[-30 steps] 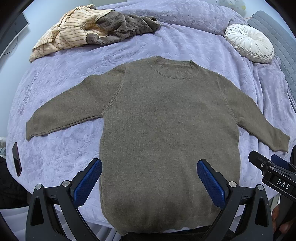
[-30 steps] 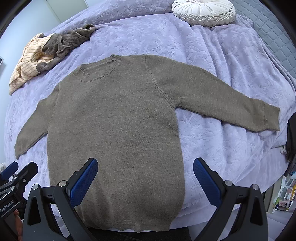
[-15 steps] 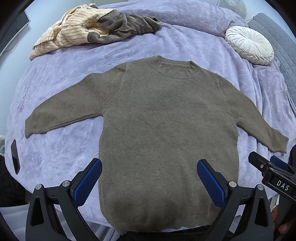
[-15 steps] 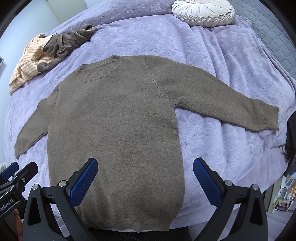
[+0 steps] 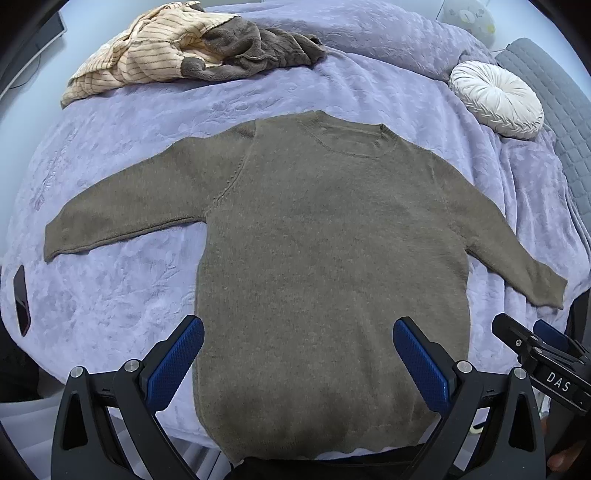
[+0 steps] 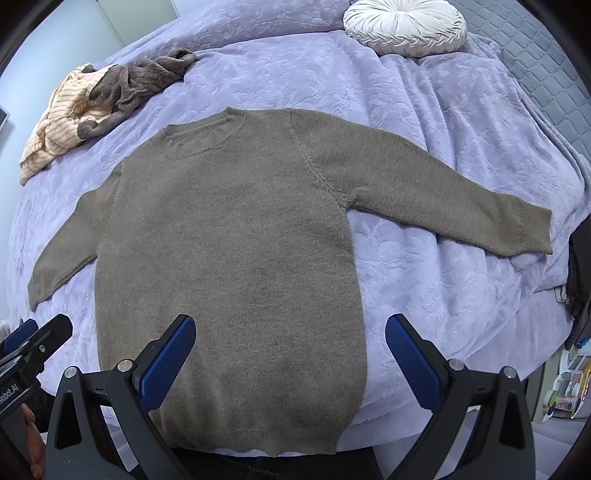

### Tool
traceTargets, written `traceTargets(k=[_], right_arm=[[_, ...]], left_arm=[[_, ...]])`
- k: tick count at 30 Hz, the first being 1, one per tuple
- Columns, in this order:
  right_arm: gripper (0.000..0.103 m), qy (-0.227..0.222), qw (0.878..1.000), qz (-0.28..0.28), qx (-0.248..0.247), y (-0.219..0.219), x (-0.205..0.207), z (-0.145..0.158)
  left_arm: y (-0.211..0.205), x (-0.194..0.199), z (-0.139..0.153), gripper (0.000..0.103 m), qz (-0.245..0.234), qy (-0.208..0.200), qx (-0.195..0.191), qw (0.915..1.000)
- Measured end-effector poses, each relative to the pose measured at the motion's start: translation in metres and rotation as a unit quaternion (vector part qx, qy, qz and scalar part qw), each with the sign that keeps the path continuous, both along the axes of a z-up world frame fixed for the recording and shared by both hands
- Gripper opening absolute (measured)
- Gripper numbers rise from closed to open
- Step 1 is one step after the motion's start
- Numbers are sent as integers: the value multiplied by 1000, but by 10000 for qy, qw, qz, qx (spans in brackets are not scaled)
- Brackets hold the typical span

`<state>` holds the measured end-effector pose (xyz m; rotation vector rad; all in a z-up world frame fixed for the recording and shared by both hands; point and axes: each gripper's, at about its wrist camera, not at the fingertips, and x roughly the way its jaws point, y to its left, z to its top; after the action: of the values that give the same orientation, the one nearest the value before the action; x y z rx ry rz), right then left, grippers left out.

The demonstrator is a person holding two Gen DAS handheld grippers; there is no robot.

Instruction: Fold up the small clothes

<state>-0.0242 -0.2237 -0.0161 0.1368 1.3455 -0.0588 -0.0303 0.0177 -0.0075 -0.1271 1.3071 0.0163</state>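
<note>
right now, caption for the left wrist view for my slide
Open left tongs hover over the hem of a brown sweater spread flat on a lilac bedspread.

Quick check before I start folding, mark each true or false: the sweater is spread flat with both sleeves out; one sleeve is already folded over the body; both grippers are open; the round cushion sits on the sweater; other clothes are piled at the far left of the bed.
1. The sweater lies spread flat, both sleeves out: true.
2. One sleeve is already folded over the body: false; both lie out to the sides on the bedspread.
3. The left gripper and right gripper are open: true.
4. The round cushion sits on the sweater: false; it lies apart, beyond it.
5. A pile of clothes lies at the far left: true.
</note>
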Motion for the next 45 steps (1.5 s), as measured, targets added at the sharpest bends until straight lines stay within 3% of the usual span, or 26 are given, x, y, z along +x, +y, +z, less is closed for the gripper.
traceTargets(k=[12,19,23,28,32,36,40,43,44,45], right_arm=[[102,-43,9999,97,-1,11,-10,-9],[102,149,9994,13,302,30,1,-34],[102,184,9990,335,223,63,2,-45],[102,280,9946,978,205,113,-1,-54],[102,327,9910,1278,248,145,-2,-57],[102,321,9877,1494,323,168,1,-61],[102,423,9847,1670,282,189,2,-70],[102,565,9835,1701,251,199,2,-78],[102,612,9832,1700,248,201,2,-81],[102,650,9831,1696,245,202,2,-83]], left_arm=[[19,0,-20,103,-144,120,131,9997],[47,5,-44,103,-184,201,45,9996],[92,12,-58,103,227,106,-421,9988],[181,20,-83,103,1095,-162,-890,9899],[265,21,-114,103,1911,-353,-1037,9754],[342,21,-152,103,2842,-439,-1439,9469],[384,27,-182,103,3394,-571,-1907,9193],[397,33,-182,102,3576,-930,-1980,9079],[399,36,-180,96,3669,-1035,-1926,9042],[400,37,-179,78,3774,-1114,-1866,9002]])
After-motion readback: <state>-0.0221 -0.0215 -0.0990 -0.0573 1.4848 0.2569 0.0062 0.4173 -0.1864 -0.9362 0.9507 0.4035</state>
